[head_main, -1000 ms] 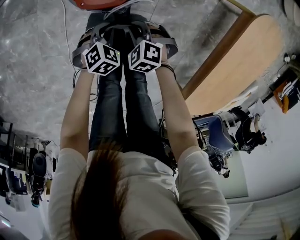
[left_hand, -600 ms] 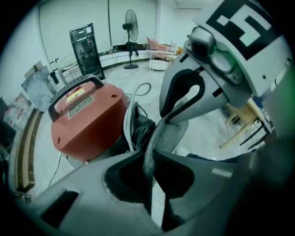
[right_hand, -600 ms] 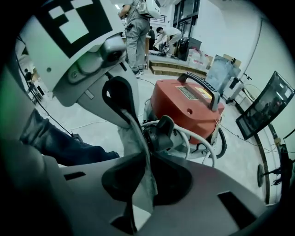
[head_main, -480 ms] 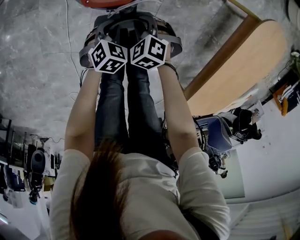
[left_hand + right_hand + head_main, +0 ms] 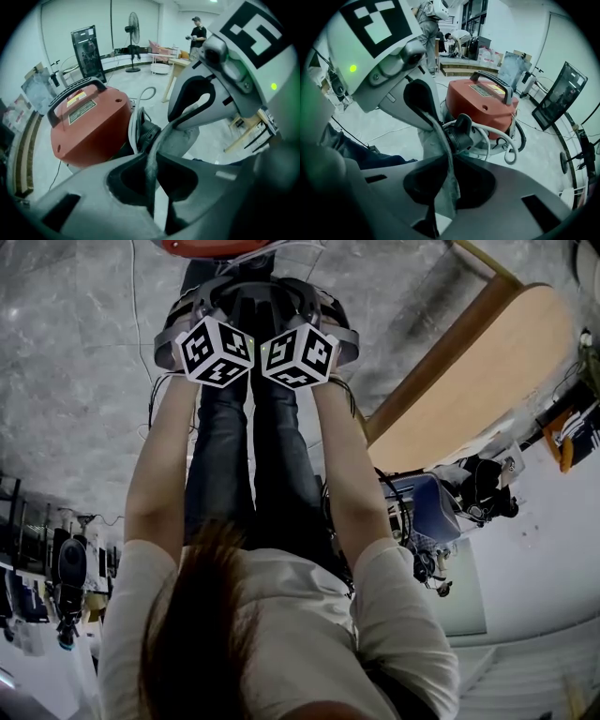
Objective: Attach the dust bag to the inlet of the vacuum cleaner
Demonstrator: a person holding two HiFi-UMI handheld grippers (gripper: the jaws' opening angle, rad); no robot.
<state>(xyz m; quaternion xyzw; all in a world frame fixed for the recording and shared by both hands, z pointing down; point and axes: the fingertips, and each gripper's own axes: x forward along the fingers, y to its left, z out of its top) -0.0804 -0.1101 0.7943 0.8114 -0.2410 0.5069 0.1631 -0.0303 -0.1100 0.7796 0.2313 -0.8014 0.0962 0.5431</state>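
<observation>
Close by the inlet (image 5: 461,133) of the vacuum cleaner (image 5: 89,124), pinching the dust bag (image 5: 182,140) in left gripper (image 5: 151,157) and right gripper (image 5: 449,161), both just eased slightly wider; best stretched evenly, pushed on squarely.

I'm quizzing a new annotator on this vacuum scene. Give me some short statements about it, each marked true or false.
1. The vacuum cleaner has a red body. True.
2. The left tongs are empty. False: they pinch the grey dust bag, though they have just been opening slightly.
3. A black handle runs across the vacuum cleaner's top. True.
4. The vacuum cleaner stands on a table. False: it sits on the floor.
</observation>
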